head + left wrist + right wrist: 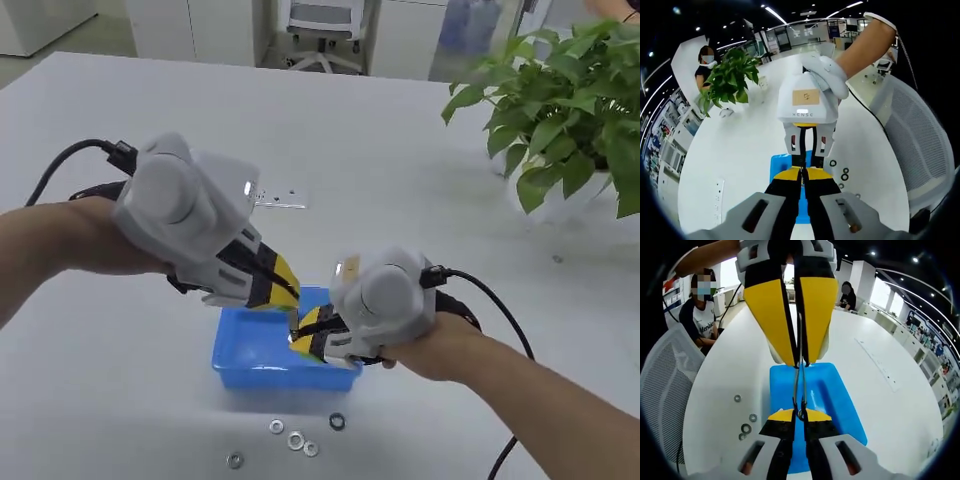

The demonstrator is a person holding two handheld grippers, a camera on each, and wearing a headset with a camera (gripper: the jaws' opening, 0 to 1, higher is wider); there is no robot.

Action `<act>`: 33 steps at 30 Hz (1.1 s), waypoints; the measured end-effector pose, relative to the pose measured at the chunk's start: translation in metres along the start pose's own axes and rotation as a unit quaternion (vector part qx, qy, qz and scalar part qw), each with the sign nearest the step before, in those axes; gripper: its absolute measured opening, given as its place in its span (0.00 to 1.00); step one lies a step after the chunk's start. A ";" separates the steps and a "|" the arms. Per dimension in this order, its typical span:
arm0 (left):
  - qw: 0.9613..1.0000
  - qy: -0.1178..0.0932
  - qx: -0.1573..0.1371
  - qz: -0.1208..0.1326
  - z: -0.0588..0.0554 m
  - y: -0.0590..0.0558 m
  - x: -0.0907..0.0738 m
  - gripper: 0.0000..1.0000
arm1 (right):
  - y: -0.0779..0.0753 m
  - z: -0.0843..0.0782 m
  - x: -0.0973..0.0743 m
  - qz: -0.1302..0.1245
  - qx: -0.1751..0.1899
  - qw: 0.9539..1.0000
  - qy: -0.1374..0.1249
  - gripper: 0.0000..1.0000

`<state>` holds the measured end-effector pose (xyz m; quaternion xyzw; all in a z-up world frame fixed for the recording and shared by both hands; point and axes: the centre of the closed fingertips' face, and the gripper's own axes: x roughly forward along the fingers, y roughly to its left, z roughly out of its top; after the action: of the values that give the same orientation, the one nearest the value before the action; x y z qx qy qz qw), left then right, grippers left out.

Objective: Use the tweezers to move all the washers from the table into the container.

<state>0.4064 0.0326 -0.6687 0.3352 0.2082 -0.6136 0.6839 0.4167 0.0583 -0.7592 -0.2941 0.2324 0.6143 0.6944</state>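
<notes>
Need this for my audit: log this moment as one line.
left gripper, right gripper: shut on tweezers | over blue container | washers on table

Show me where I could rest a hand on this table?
Free: the bare table between the white strip and the plant, and left of the blue container. Crowded: the left claw and right claw meet over the container, both gripping the tweezers; washers lie on its near side.

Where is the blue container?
Head view: the blue container sits low centre on the table, under the left gripper and right gripper, with loose washers just nearer the camera.
</notes>
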 end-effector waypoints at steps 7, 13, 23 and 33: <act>1.000 0.004 -0.005 -0.005 -0.012 0.008 0.012 0.06 | -0.007 -0.011 0.012 0.009 0.006 1.000 0.006 0.08; 1.000 0.004 -0.013 -0.007 -0.021 0.013 0.019 0.06 | -0.012 -0.017 0.021 0.016 0.010 1.000 0.010 0.08; 1.000 0.004 -0.026 -0.009 -0.031 0.017 0.025 0.06 | -0.016 -0.024 0.031 0.026 0.009 0.999 0.020 0.08; 0.999 0.005 -0.031 -0.012 -0.034 0.015 0.028 0.06 | -0.014 -0.028 0.033 0.032 0.005 0.999 0.029 0.09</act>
<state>0.4302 0.0379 -0.7083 0.3145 0.2344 -0.6134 0.6856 0.4362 0.0611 -0.8005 -0.3003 0.2649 0.6264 0.6687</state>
